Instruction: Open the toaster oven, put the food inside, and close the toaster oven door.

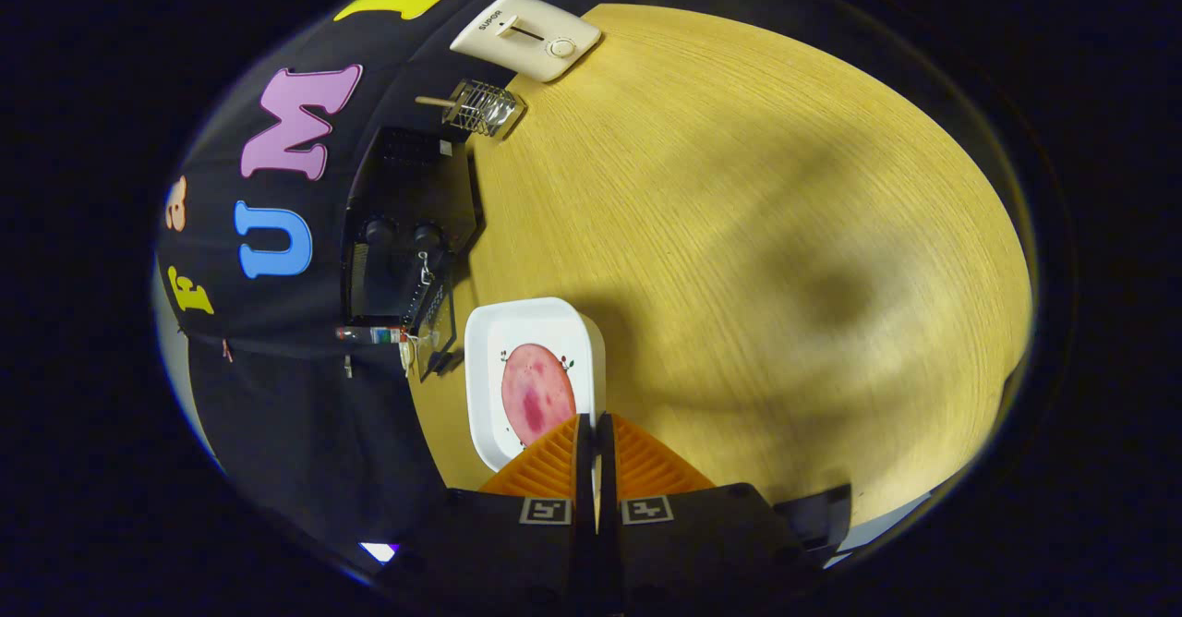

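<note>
A black toaster oven [406, 220] with two knobs stands against the booth wall at the table's edge. Its glass door [439, 326] looks swung open toward the table, with the handle bar [374, 333] beside it. Between the oven and my fingers lies a white square plate [480, 340] holding a round pink slice of food [536, 393]. My gripper [594, 425] hovers over the plate's near edge, just short of the slice. Its orange fingers [554, 465] are pressed together with nothing between them.
A small wire rack with a wooden handle [480, 106] sits beyond the oven. Farther on lies a cream-white appliance with a slider and a dial [526, 35]. The wooden table [739, 229] spreads wide to the side away from the wall.
</note>
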Motion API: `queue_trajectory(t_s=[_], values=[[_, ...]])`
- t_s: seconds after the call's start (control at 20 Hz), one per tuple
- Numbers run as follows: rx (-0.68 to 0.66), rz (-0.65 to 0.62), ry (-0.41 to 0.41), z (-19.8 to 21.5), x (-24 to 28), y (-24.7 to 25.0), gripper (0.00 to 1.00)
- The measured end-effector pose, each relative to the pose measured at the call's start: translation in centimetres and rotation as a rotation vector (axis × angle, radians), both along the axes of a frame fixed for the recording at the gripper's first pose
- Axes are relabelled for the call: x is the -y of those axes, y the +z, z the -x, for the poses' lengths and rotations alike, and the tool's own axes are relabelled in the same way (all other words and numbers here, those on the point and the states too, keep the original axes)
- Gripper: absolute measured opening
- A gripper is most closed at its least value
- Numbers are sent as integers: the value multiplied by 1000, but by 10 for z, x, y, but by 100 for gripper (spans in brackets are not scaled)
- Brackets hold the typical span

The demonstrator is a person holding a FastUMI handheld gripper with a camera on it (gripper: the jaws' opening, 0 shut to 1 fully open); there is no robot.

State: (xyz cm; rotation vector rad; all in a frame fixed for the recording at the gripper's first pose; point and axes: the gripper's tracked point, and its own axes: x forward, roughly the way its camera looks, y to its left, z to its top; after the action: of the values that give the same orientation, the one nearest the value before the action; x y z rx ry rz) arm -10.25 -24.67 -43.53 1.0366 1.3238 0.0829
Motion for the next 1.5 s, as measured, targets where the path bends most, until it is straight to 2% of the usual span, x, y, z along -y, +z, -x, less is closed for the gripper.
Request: queue_trajectory(t_s=[0.2, 0.35, 0.6, 0.85, 1.1, 1.5], values=[[-16, 9, -104, 7, -55, 19, 5], [-30, -30, -215, 1, -107, 28, 5], [-25, -45, -387, -33, -194, 39, 5], [-35, -40, -561, -79, -258, 38, 5], [-35, -42, -733, -141, -298, 26, 5], [-23, 13, -901, -222, -315, -8, 5]])
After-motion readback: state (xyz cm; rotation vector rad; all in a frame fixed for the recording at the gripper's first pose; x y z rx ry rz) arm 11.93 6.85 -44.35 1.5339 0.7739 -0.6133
